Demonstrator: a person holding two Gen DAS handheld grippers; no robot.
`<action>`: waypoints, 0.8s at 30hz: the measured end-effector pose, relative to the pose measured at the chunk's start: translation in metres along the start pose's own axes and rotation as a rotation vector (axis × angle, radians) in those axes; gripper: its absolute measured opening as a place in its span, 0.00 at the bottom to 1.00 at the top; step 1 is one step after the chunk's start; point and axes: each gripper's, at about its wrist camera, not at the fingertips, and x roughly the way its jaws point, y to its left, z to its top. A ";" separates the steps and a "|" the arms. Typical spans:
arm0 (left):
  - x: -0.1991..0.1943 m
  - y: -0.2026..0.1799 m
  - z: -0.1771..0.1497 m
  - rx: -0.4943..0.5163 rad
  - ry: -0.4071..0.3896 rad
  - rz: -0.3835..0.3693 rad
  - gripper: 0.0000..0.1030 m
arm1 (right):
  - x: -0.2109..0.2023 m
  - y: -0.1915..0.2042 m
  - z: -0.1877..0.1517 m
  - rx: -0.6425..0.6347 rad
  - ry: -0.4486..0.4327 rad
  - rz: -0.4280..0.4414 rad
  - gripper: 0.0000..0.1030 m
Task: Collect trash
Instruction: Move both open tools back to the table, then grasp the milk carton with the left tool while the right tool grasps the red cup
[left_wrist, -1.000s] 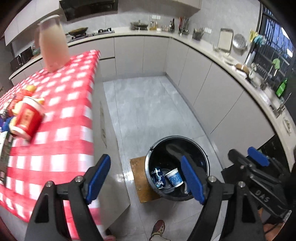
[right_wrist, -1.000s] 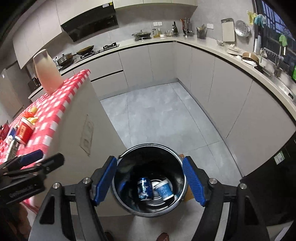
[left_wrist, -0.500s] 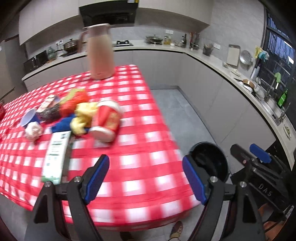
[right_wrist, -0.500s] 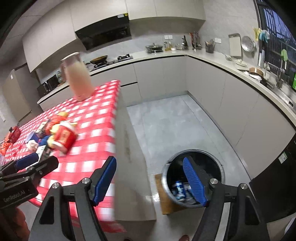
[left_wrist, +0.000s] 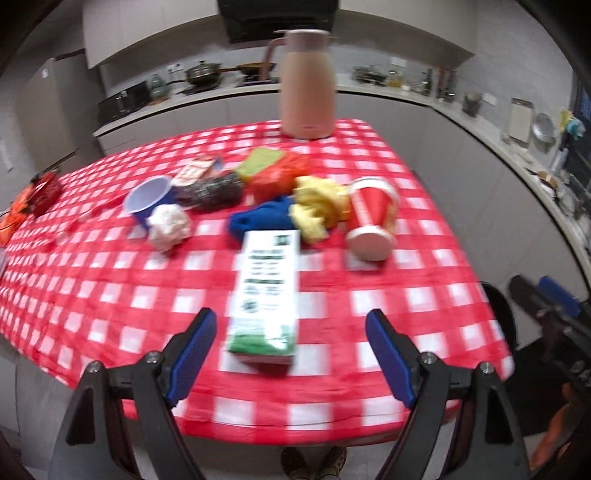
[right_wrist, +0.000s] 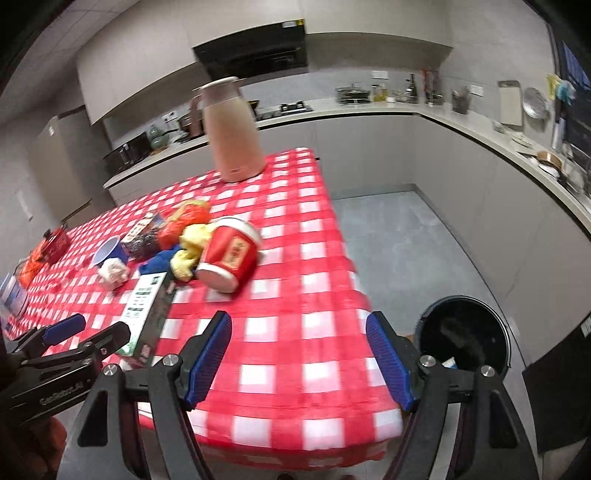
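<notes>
**Two empty grippers over a messy table**

Both tongs are spread wide with nothing in them. The left gripper (left_wrist: 291, 354) hangs at the near edge of the checkered tablecloth (left_wrist: 406, 288), lined up with a white and green carton (left_wrist: 267, 288) lying flat just beyond its tips. Farther back there's a tipped red cup (left_wrist: 373, 218), yellow wrapper (left_wrist: 317, 206), blue cloth (left_wrist: 262, 219), crumpled paper ball (left_wrist: 168, 225) and a pink jug (left_wrist: 307, 85). The right gripper (right_wrist: 299, 354) sits over the table's near right corner, with the black trash bin (right_wrist: 466, 336) on the floor to its right.
</notes>
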 end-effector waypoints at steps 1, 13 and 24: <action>0.004 0.005 -0.001 -0.010 0.007 0.014 0.81 | 0.001 0.003 0.001 -0.008 -0.003 0.010 0.75; 0.032 0.021 -0.007 -0.059 0.061 0.058 0.81 | 0.024 0.026 0.003 -0.069 0.012 0.105 0.75; 0.081 0.023 0.002 0.003 0.084 -0.032 0.79 | 0.051 0.039 0.005 -0.042 0.022 0.048 0.75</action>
